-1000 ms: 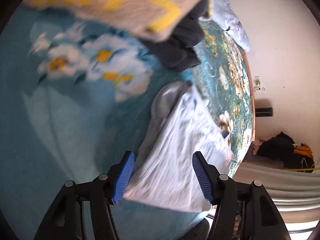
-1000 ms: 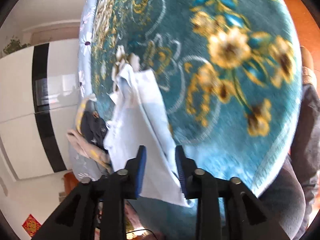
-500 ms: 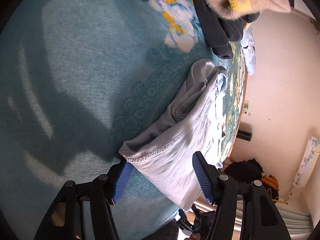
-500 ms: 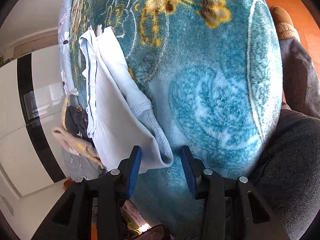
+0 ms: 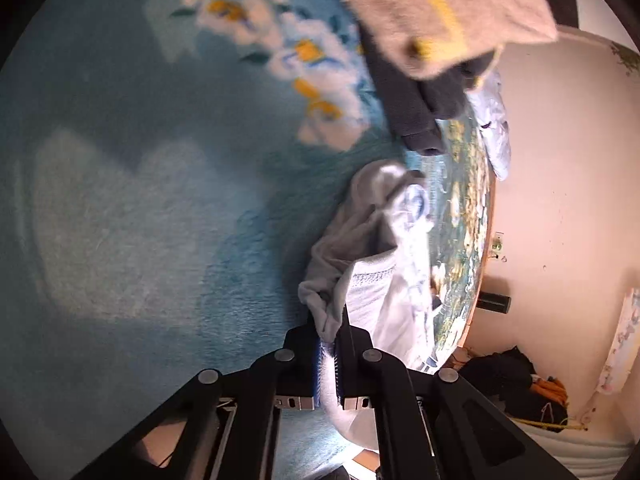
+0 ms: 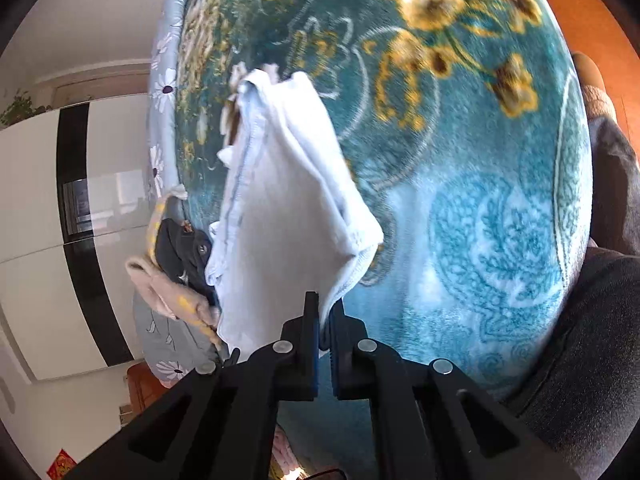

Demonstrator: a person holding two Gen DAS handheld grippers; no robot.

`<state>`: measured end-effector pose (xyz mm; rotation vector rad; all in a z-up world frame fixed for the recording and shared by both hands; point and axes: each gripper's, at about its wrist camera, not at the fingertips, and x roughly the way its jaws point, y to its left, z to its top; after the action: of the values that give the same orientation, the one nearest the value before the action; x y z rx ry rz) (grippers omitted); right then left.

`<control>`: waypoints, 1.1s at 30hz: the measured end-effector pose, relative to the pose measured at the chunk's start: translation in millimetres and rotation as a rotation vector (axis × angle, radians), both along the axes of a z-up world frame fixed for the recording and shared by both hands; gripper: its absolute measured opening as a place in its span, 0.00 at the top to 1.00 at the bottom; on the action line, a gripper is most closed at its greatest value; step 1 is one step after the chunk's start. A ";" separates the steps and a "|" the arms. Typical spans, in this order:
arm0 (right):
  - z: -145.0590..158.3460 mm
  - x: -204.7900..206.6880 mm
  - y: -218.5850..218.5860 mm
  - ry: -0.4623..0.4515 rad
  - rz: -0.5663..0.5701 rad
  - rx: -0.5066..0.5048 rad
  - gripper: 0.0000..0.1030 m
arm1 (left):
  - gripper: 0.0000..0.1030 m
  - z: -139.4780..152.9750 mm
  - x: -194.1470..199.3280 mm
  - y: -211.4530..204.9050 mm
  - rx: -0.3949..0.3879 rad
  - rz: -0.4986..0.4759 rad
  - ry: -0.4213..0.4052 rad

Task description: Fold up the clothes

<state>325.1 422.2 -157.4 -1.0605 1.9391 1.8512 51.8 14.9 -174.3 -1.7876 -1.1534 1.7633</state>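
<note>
A pale blue-white garment point(image 5: 384, 292) lies partly folded on a teal floral blanket point(image 5: 140, 208). My left gripper point(image 5: 329, 340) is shut on a bunched near corner of it, cloth squeezed between the blue pads. In the right wrist view the same garment point(image 6: 280, 216) rises in a lifted sheet from the blanket point(image 6: 480, 208). My right gripper point(image 6: 325, 312) is shut on its hemmed lower corner. The garment's far end still rests on the blanket.
A beige knit with yellow marks point(image 5: 436, 12) lies on dark grey clothes point(image 5: 416, 108) at the far side, also seen as a pile point(image 6: 176, 276). A person's dark trouser leg point(image 6: 592, 312) is at the right. The bed edge point(image 5: 484, 256) meets a pink wall.
Both grippers were open around the garment's near edge half a second ago. Now each has shut on a corner, and the cloth is pulled up off the blanket.
</note>
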 end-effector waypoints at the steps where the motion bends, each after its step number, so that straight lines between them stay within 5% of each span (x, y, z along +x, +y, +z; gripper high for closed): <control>1: 13.0 0.4 0.1 0.023 0.004 0.023 0.96 | 0.96 17.4 -2.4 1.9 0.004 -0.020 0.037; 6: 52.5 20.1 -21.0 0.092 0.075 0.099 0.96 | 0.96 92.1 17.0 -26.4 0.028 -0.108 0.228; 8: 39.8 27.1 -37.1 0.024 0.122 0.100 0.96 | 0.96 85.4 29.2 -36.2 -0.039 -0.144 0.219; 11: 11.8 29.3 -55.8 -0.077 0.177 0.073 0.96 | 0.96 33.1 46.0 -62.3 -0.139 -0.140 0.079; 16: 10.1 30.5 -66.4 -0.117 0.233 0.117 0.96 | 0.95 -16.1 70.6 -86.7 -0.102 -0.062 -0.048; 25: 7.5 31.2 -70.3 -0.131 0.242 0.128 0.96 | 0.89 -13.2 62.8 -98.6 -0.129 -0.071 -0.081; 29: 7.9 28.1 -73.0 -0.140 0.257 0.138 0.96 | 0.88 21.4 61.8 -102.3 -0.404 -0.153 0.065; 31: 7.3 26.8 -75.5 -0.145 0.267 0.144 0.96 | 0.88 43.4 63.3 -80.8 -0.442 -0.250 0.180; 33: 5.9 27.4 -76.9 -0.148 0.266 0.140 0.96 | 0.88 57.8 68.5 -40.2 -0.378 -0.374 0.260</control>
<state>352.5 345.2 -151.6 -1.4214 1.6256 1.9447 120.3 -25.3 -116.4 -1.7559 -0.3690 1.9887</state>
